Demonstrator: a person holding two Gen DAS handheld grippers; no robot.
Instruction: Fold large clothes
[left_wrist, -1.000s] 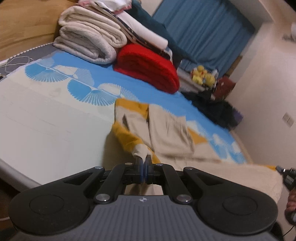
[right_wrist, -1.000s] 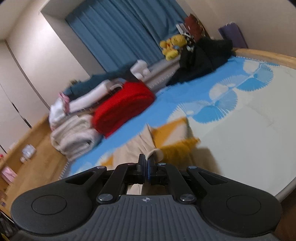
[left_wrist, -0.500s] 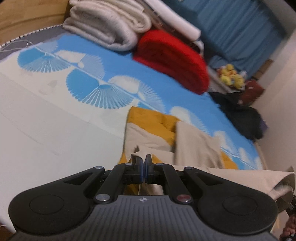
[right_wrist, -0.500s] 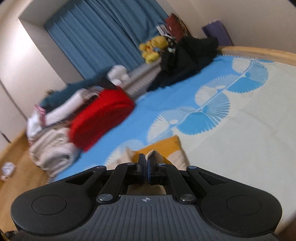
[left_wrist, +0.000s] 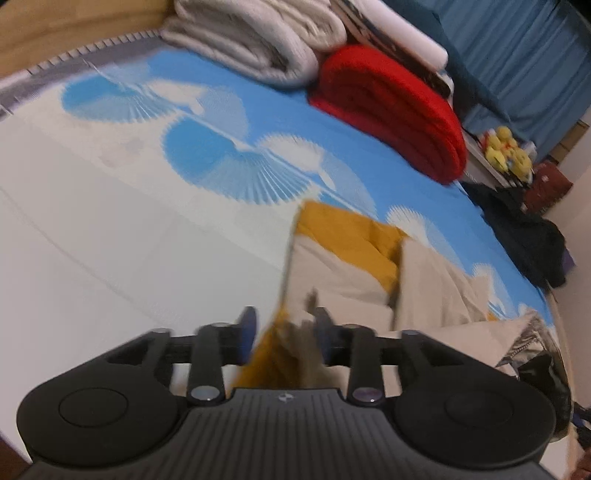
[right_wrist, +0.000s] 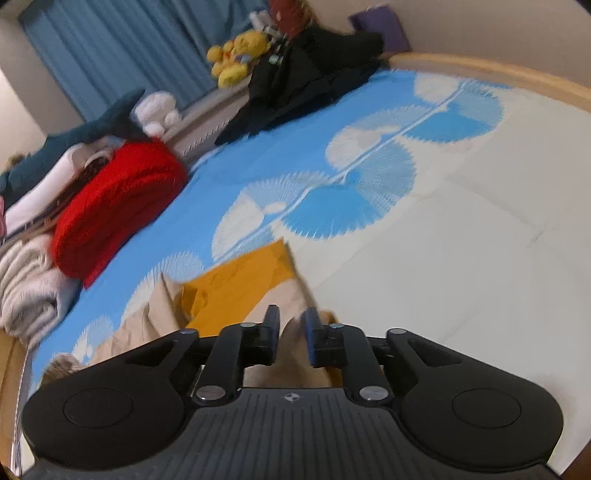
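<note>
A beige and mustard-yellow garment (left_wrist: 347, 258) lies partly folded on the bed, also seen in the right wrist view (right_wrist: 240, 291). My left gripper (left_wrist: 284, 332) is open, its jaws apart with the garment's folded edge lying loose between them. My right gripper (right_wrist: 290, 332) is open too, jaws apart over the beige cloth at the garment's other near corner. The near part of the garment is hidden behind both gripper bodies.
The bed sheet (left_wrist: 110, 229) is white with blue fan prints. A red folded blanket (left_wrist: 391, 110) and a stack of cream blankets (left_wrist: 258, 40) sit at the head end. Dark clothes (right_wrist: 306, 77) and a yellow plush toy (right_wrist: 236, 55) lie by the blue curtain.
Both grippers were shut on the garment's edge, carried it forward over the garment, and have now opened and released it onto the bed.
</note>
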